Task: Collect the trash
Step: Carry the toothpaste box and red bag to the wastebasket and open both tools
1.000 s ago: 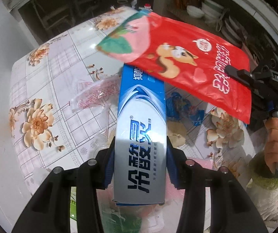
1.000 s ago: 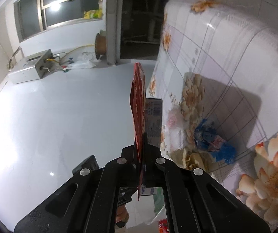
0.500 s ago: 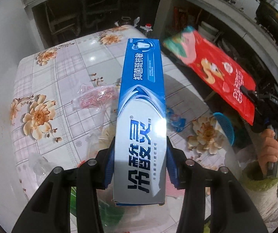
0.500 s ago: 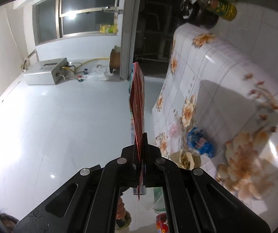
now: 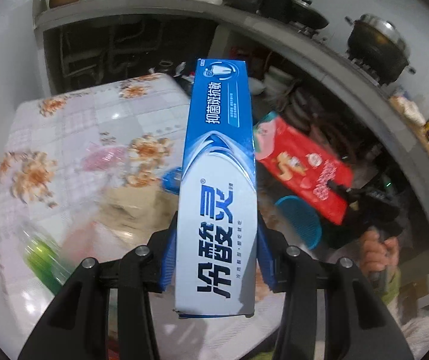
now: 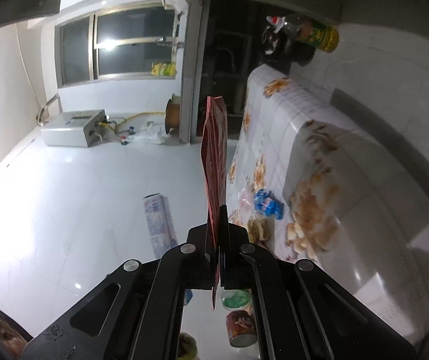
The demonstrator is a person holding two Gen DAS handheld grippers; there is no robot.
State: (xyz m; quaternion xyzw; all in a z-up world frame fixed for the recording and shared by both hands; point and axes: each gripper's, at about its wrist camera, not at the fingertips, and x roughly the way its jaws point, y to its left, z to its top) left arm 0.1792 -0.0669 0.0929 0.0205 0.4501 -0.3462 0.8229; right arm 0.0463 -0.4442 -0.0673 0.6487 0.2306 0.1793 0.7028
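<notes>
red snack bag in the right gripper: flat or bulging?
Flat. The right wrist view shows the red snack bag edge-on as a thin sheet pinched in the right gripper; its face is spread flat in the left wrist view.

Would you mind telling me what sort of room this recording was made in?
Most likely a home kitchen: a lidded cooking pot sits on the long counter, stacked bowls are stored under it, and a table with a floral cloth stands nearby.

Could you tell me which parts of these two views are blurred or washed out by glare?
Left wrist view: the toothpaste box is sharp, while the floral tablecloth is motion-smeared. Right wrist view: the red snack bag is crisp, and glare whitens the wall at left.
</notes>
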